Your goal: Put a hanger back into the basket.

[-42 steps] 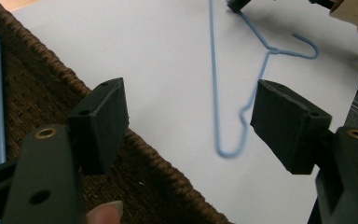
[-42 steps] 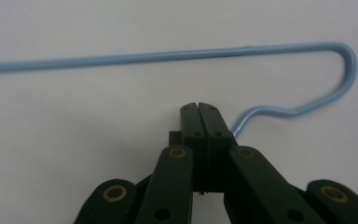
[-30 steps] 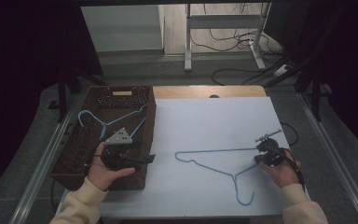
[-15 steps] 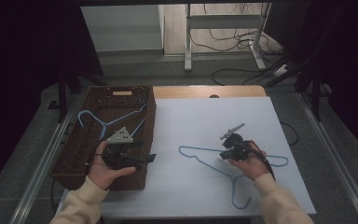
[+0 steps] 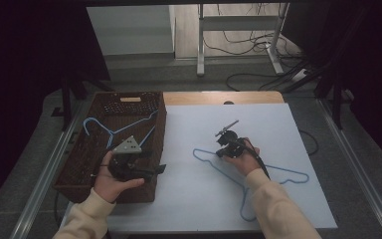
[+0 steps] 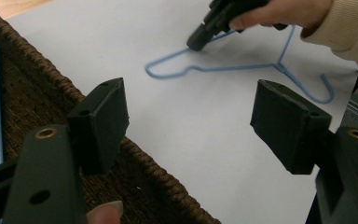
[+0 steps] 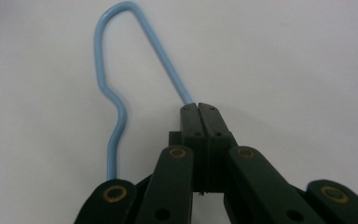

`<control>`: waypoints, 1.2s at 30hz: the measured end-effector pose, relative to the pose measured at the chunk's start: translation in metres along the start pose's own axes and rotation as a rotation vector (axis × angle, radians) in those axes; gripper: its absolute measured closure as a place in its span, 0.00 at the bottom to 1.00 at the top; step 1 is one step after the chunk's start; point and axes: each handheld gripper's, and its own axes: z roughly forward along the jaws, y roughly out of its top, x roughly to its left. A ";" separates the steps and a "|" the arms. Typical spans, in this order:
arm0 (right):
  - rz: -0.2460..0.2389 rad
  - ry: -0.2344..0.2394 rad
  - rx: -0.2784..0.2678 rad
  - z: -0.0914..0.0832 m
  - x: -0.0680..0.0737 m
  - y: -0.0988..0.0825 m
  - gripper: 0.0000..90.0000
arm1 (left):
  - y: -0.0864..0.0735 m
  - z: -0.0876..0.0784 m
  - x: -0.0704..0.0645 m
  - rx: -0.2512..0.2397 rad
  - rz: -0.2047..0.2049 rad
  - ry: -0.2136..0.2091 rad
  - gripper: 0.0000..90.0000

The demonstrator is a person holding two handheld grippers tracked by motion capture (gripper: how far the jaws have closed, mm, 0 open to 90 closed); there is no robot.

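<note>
A blue wire hanger [image 5: 288,172] lies flat on the white table sheet [image 5: 189,199], its hook toward the near edge. My right gripper [image 5: 220,153] is shut on the wire close to the hanger's left shoulder. In the right gripper view the jaws [image 7: 199,108] pinch the wire, and the hanger's looped end [image 7: 105,70] curves away beyond them. My left gripper [image 5: 151,162] hovers open over the right rim of the brown wicker basket [image 5: 129,94]. Its jaws [image 6: 189,112] hold nothing, and the hanger [image 6: 233,67] and right gripper [image 6: 198,41] lie beyond them.
A second blue hanger [image 5: 104,128] lies inside the basket at the table's left. A wooden strip [image 5: 219,97] edges the far side of the table. Beyond it stand a metal stand [image 5: 201,40] and floor cables [image 5: 248,79].
My right hand has slid left across the sheet, dragging the blue hanger with it toward the basket. The left hand has kept still.
</note>
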 end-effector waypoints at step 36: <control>0.203 -0.079 0.049 -0.089 -0.050 -0.127 1.00 | 0.000 0.004 -0.005 0.009 0.008 -0.006 0.30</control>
